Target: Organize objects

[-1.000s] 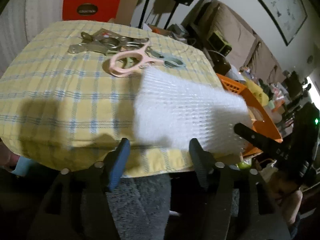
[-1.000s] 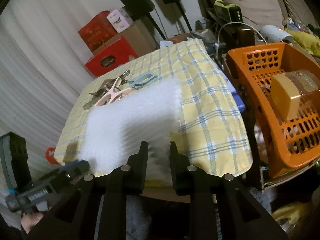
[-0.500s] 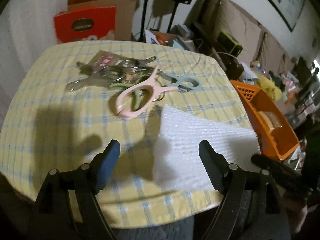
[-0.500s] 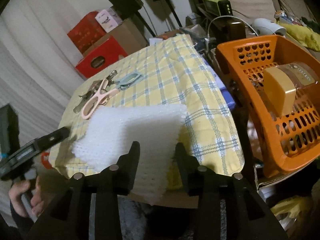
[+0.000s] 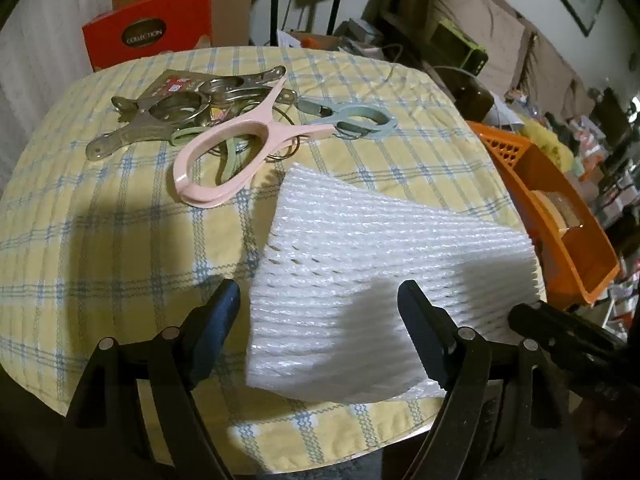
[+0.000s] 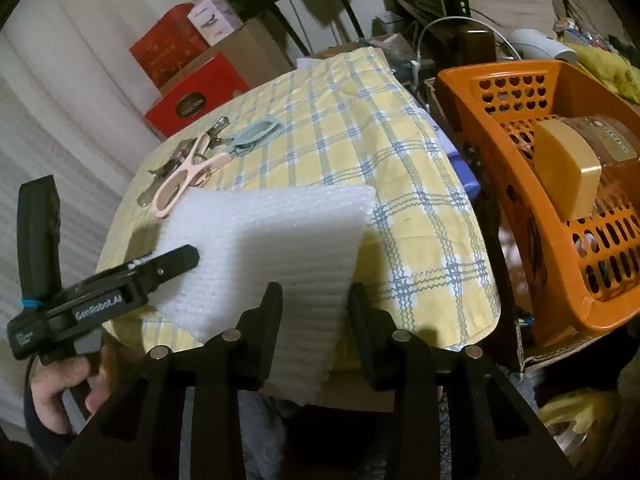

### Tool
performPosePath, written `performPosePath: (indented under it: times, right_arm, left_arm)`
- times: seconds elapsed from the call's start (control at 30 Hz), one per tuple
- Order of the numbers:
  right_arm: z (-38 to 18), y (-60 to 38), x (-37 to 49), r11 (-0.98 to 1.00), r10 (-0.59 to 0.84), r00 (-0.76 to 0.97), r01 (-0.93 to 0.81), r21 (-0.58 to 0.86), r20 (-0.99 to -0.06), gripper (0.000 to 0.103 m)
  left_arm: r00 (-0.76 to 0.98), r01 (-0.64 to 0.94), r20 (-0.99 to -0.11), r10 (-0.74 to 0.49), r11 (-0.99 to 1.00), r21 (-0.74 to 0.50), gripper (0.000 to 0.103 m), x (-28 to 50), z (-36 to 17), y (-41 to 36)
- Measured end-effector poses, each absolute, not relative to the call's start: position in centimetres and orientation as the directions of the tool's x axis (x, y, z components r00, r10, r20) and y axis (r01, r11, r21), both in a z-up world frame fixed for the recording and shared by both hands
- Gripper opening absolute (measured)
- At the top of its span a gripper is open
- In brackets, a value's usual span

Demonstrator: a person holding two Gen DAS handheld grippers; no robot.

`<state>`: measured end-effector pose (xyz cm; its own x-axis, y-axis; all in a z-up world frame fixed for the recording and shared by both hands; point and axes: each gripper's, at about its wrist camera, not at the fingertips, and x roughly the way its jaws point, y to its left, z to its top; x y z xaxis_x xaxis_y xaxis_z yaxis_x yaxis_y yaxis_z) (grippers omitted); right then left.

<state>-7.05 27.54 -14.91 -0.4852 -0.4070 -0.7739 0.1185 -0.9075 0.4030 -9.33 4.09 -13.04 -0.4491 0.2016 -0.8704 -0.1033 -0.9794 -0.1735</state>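
Observation:
A white foam mesh sheet (image 5: 360, 264) (image 6: 272, 248) lies folded on the yellow checked tablecloth (image 5: 100, 240), its near edge hanging over the table's front. My left gripper (image 5: 320, 312) is open wide and straddles the sheet's near left corner without pressing on it. In the right wrist view one of its fingers (image 6: 172, 260) lies over the sheet's left edge. My right gripper (image 6: 316, 312) is open, the sheet's near edge showing between its fingers. At the back of the table lies a pile of clips: a large pink one (image 5: 236, 160), a pale blue one (image 5: 352, 118) and metal ones (image 5: 168, 116).
An orange basket (image 6: 500, 76) (image 5: 560, 216) stands right of the table and holds a tan tape dispenser (image 6: 568, 168). Red boxes (image 5: 148, 36) and speaker stands are behind the table. A hand (image 6: 60, 380) holds the left gripper.
The right gripper's jaws parted and let go of the foam sheet, which now rests on the table. The left gripper widened and moved in over the sheet's near corner.

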Motion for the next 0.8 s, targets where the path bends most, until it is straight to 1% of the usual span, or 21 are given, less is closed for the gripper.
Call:
performPosePath:
  times: [0.1, 0.13, 0.2, 0.23, 0.27, 0.33, 0.57, 0.67, 0.8]
  right_arm:
    - [-14.8, 26.9, -7.0, -0.919, -0.384, -0.495, 0.127, 0.373, -0.779, 0.046]
    - [-14.7, 26.4, -6.9, -0.928, -0.367, -0.502, 0.133, 0.349, -0.784, 0.050]
    - [-14.4, 25.3, -6.7, -0.948, -0.315, -0.523, 0.146, 0.281, -0.792, 0.053]
    - [-14.4, 24.8, -6.6, -0.956, -0.292, -0.533, 0.152, 0.249, -0.794, 0.057]
    - [-14.4, 24.1, -6.5, -0.963, -0.268, -0.544, 0.162, 0.213, -0.796, 0.059]
    - [-14.7, 23.5, -6.5, -0.969, -0.247, -0.551, 0.167, 0.184, -0.797, 0.065]
    - [-14.6, 22.5, -6.1, -0.973, -0.209, -0.580, 0.204, 0.109, -0.788, 0.064]
    - [-14.6, 22.5, -6.1, -0.974, -0.207, -0.581, 0.197, 0.111, -0.787, 0.064]
    - [-14.8, 22.5, -5.9, -0.974, -0.208, -0.584, 0.194, 0.113, -0.785, 0.064]
  left_arm:
    - [-0.451, -0.111, -0.871, 0.196, -0.980, -0.163, 0.079, -9.2, -13.0, 4.6]
    - [-0.452, -0.109, -0.870, 0.197, -0.980, -0.165, 0.079, -9.2, -13.0, 4.5]
    - [-0.459, -0.101, -0.866, 0.200, -0.980, -0.173, 0.079, -8.9, -13.0, 4.6]
    - [-0.464, -0.099, -0.863, 0.198, -0.980, -0.171, 0.079, -8.7, -13.0, 4.7]
    - [-0.471, -0.096, -0.861, 0.190, -0.982, -0.164, 0.079, -8.5, -13.0, 4.9]
    - [-0.486, -0.098, -0.856, 0.176, -0.984, -0.147, 0.080, -8.2, -13.1, 5.1]
    - [-0.509, -0.105, -0.844, 0.168, -0.986, -0.133, 0.081, -7.9, -13.1, 5.3]
    - [-0.515, -0.097, -0.840, 0.171, -0.985, -0.141, 0.081, -7.9, -13.2, 5.2]
    - [-0.551, -0.098, -0.817, 0.172, -0.985, -0.141, 0.085, -7.5, -13.5, 5.0]
